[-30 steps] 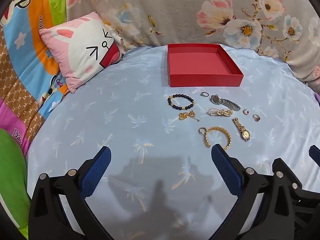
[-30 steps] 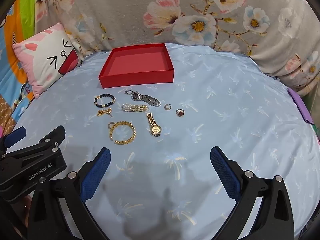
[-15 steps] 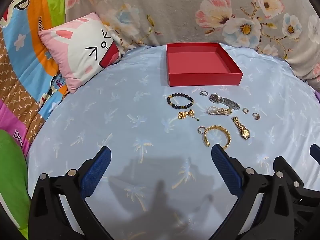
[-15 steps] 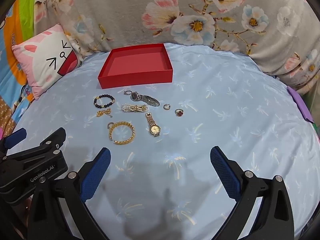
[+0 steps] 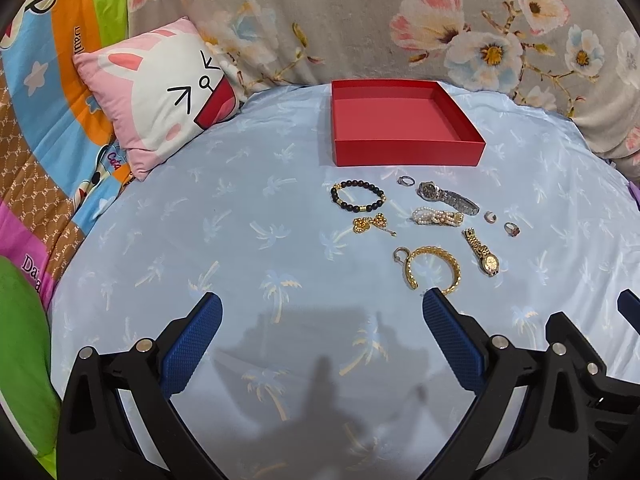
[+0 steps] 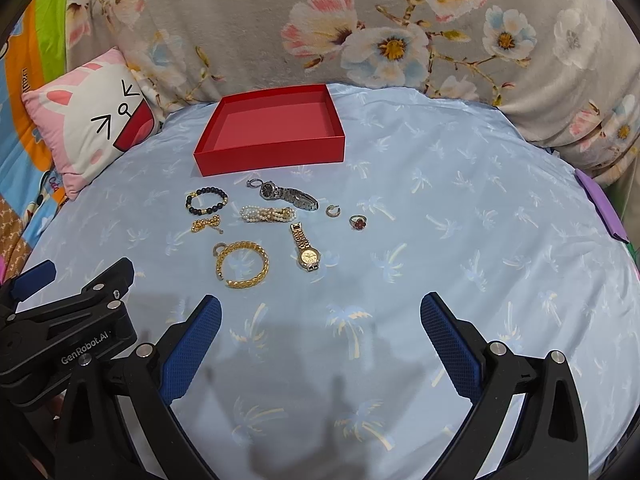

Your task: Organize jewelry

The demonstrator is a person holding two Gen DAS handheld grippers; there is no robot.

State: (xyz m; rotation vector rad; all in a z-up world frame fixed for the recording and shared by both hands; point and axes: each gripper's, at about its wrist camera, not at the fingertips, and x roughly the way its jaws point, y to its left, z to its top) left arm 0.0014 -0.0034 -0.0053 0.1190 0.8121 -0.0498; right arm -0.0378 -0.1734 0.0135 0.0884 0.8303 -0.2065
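Observation:
An empty red box (image 5: 472,148) (image 6: 272,156) stands on the blue sheet. In front of it lie a black bead bracelet (image 5: 357,195) (image 6: 206,201), a silver watch (image 5: 447,197) (image 6: 289,195), a pearl bracelet (image 5: 437,216) (image 6: 267,214), a gold bow brooch (image 5: 370,224), a gold cuff (image 5: 434,268) (image 6: 242,264), a gold watch (image 5: 482,252) (image 6: 306,248) and small rings (image 6: 359,222). My left gripper (image 5: 320,312) and right gripper (image 6: 320,312) are open and empty, both short of the jewelry.
A bunny pillow (image 5: 160,96) lies at the left. A floral blanket (image 6: 360,32) rises behind the box. A purple item (image 6: 600,208) sits at the right edge. The left gripper's body (image 6: 72,320) shows in the right wrist view.
Both grippers have drifted slightly; the jewelry and box have not moved.

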